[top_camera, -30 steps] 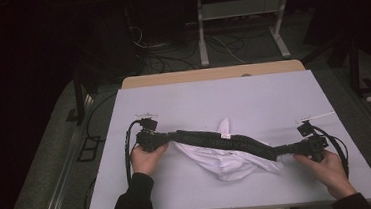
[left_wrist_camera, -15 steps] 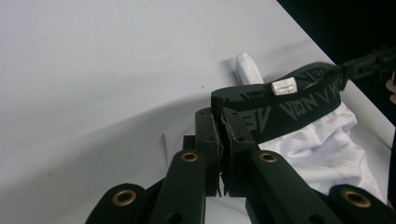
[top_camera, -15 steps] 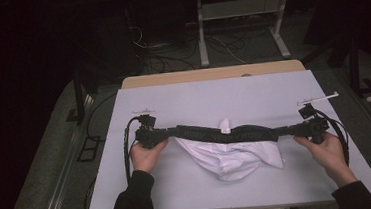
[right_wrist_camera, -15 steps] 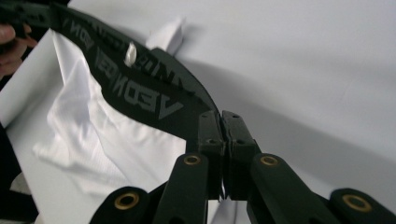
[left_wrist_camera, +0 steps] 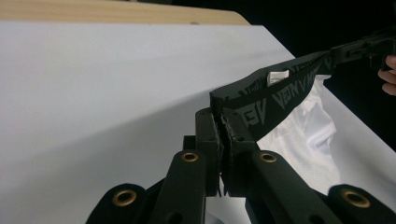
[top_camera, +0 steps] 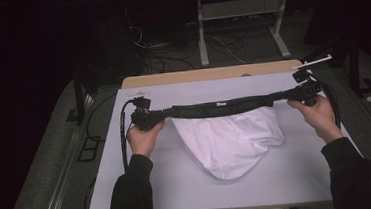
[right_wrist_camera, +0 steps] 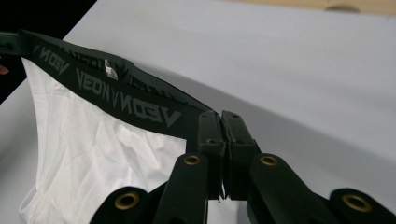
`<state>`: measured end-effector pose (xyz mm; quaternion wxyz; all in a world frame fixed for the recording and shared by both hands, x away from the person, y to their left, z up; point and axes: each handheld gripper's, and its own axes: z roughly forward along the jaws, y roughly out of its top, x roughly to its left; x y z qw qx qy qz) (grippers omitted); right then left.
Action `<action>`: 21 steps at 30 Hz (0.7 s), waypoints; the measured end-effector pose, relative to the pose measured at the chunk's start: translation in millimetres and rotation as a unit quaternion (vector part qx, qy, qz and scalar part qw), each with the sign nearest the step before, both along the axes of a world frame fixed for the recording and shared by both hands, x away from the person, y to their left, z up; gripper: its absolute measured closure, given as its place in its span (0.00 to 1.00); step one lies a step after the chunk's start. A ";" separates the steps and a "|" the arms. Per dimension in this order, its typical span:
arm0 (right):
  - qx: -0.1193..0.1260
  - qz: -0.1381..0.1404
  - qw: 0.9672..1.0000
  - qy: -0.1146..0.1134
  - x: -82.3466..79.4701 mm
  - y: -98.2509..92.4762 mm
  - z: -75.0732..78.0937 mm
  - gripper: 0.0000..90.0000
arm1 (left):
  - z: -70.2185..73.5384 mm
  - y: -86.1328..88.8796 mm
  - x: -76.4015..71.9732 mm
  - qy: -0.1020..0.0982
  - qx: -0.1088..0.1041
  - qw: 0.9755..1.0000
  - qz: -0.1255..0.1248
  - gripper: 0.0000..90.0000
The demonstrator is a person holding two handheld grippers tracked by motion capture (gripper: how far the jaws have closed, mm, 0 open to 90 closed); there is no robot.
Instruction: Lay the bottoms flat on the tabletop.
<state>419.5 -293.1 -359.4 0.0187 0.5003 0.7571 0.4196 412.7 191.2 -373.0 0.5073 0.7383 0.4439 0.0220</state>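
— On the white table top, what do you record?

— One pair of white mesh-fabric briefs with a black elastic waistband, held out flat across the middle of the table. The waistband runs in a near-straight line from hand to hand; the white body hangs toward the person and lies on the surface.

— And the grippers?

— Left gripper has its black jaws clamped tight on the left end of the waistband. Right gripper likewise, jaws pressed together on the right end. Both grips are at the band's outer folds, both layers pinched.

— How will the garment handle?

— My judgement: very light and limp, no stiffness in the mesh, which will bunch and drag. The elastic band is the only firm part and the proper place to hold; it stretches, so tension must be kept even or one end may creep out of the jaws. A small white label sits inside the band, clear of both grips.

— Any change from a second ago?

— Yes. The right gripper has travelled outward and away from the person, toward the far right corner. The band, then slack and slanting, is now taut and level, and the white fabric has spread wider.
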 end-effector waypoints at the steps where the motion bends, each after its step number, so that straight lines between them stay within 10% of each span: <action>1: -0.002 -0.001 1.000 -0.004 4.7 0.4 2.2 0.96 | 3.6 -0.1 4.4 -0.001 0.000 1.000 0.003 0.96; 10: 0.053 -0.026 0.998 -0.005 40.7 -7.7 19.0 0.96 | 40.9 -4.1 37.0 -0.016 0.014 1.000 0.022 0.96; 21: 0.043 -0.042 0.998 -0.029 71.2 2.3 55.6 0.96 | 87.0 -6.9 71.4 -0.048 0.050 0.997 0.040 0.96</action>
